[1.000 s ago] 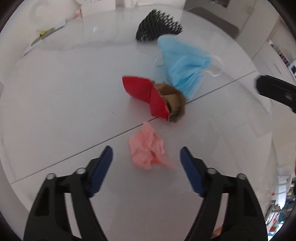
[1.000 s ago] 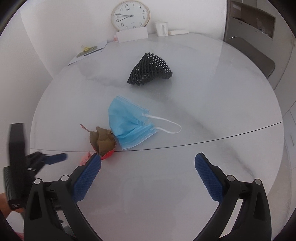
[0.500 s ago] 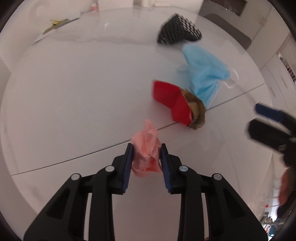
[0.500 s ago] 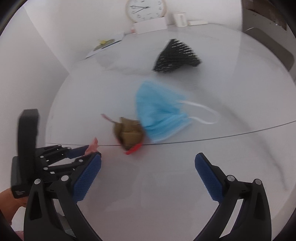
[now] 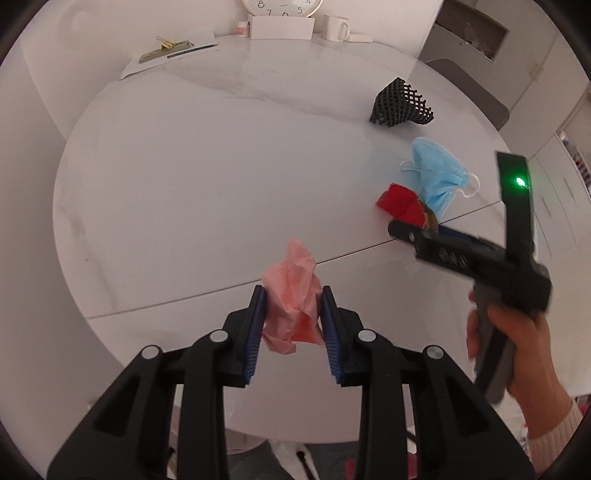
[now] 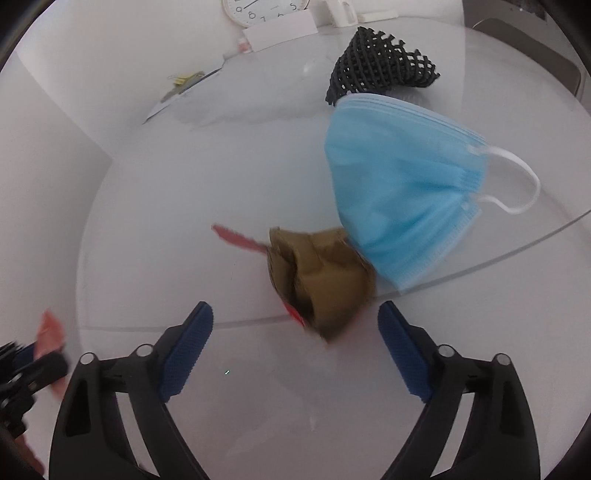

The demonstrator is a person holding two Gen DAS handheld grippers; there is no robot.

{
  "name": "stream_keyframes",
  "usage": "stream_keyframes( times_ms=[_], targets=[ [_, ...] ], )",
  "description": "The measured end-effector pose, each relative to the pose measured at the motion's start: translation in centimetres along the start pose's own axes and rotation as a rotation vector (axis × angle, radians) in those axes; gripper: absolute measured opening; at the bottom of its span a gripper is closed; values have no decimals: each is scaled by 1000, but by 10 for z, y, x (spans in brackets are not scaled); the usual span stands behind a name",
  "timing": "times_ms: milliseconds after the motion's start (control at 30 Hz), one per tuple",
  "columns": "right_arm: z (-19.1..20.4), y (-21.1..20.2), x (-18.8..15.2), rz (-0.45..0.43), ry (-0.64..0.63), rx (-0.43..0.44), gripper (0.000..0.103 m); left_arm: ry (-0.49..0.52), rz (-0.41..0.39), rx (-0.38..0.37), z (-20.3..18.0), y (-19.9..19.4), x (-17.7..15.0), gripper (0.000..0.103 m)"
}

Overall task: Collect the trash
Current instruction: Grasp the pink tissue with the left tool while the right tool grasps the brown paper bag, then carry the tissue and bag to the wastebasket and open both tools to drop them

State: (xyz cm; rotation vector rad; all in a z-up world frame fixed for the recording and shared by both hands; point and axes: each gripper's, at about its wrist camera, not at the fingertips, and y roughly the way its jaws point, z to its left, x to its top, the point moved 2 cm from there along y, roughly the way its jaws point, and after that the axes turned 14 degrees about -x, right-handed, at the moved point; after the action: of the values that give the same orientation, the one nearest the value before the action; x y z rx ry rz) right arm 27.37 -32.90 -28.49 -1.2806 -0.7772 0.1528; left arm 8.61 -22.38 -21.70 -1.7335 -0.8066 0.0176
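My left gripper (image 5: 291, 295) is shut on a crumpled pink tissue (image 5: 291, 299) and holds it above the round white table (image 5: 184, 184). My right gripper (image 6: 295, 317) is open, its blue pads either side of a crumpled brown and red wrapper (image 6: 321, 277) lying on the table. A blue face mask (image 6: 402, 206) touches the wrapper's far side. A black foam net (image 6: 380, 70) lies behind the mask. In the left wrist view the right gripper (image 5: 476, 254) reaches toward the red wrapper (image 5: 399, 203), mask (image 5: 436, 177) and net (image 5: 400, 103).
At the table's far edge stand a clock (image 5: 280, 5), a white card (image 5: 280, 27), a mug (image 5: 336, 27) and papers with a clip (image 5: 170, 48). A seam (image 5: 184, 295) crosses the table. A grey chair (image 5: 469, 92) stands at the right.
My left gripper closed on the pink tissue and lifted it off the table. My right gripper moved forward and down until it straddles the brown and red wrapper.
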Motion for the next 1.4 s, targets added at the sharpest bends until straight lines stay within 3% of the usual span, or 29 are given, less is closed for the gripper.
stream_keyframes(
  times_ms=[100,233,267,433,600,800,967,1100,1300,1400],
  targets=[
    [11,11,9,-18,22,-45,81,39,14,-1,17,-12,-1,30],
    [21,17,18,-44,15,-90,50,80,16,4,35,-27,-5,30],
    [21,18,19,-42,14,-93,49,89,17,7,39,-30,-6,30],
    [25,11,19,-53,-10,-103,49,82,11,-4,53,-41,-10,30],
    [37,-15,10,-49,-81,-30,49,65,-8,-6,53,-57,-24,30],
    [60,-69,-15,-40,-224,122,49,15,31,2,49,-69,-77,30],
    [83,-102,-46,3,-310,211,49,2,118,-21,50,-62,-128,30],
    [95,-130,-70,-7,-298,231,49,51,186,-44,61,-45,-154,31],
    [115,-162,-99,-47,-177,191,49,160,274,-96,92,-10,-176,31],
    [120,-178,-120,-55,-123,162,49,186,303,-125,108,7,-183,37]
  ],
)
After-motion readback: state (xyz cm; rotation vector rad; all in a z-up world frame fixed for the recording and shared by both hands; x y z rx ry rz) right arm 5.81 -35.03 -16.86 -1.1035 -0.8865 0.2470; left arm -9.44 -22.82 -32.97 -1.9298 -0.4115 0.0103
